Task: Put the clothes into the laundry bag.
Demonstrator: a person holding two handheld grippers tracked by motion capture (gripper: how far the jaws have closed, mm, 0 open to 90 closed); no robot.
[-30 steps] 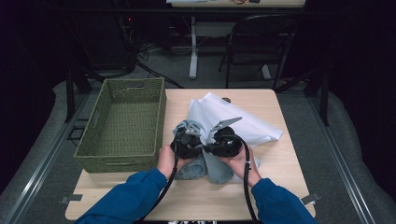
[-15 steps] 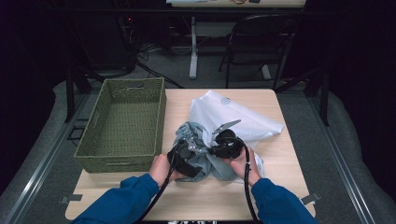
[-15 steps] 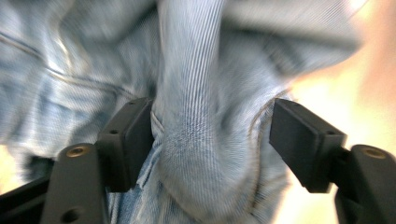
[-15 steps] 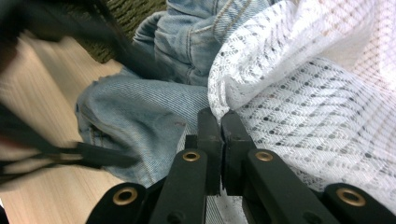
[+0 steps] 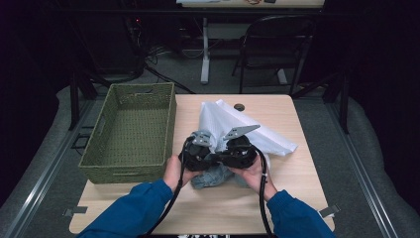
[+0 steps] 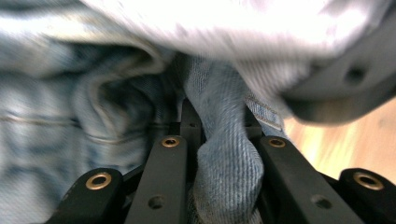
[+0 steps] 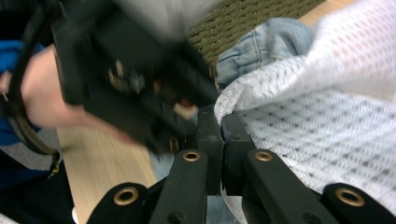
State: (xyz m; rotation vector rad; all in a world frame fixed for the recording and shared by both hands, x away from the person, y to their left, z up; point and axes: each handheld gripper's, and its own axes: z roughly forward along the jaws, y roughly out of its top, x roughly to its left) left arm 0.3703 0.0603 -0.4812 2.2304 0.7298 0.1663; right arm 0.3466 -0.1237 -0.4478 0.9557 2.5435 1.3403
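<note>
Faded blue denim (image 6: 224,172) bunched in left claw (image 6: 219,126) just closing, white mesh cloth (image 7: 327,116) pinched by right claw (image 7: 223,116)

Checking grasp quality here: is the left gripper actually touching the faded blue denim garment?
Touching. The left gripper view shows the left gripper with its black jaws pinching a fold of the faded blue denim garment between them.

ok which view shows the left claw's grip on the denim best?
The left gripper view: a fold of denim is pinched between the left claw jaws, close up. The high view has the denim mostly under both hands. The right gripper view has a blurred patch of denim beyond the white cloth.
</note>
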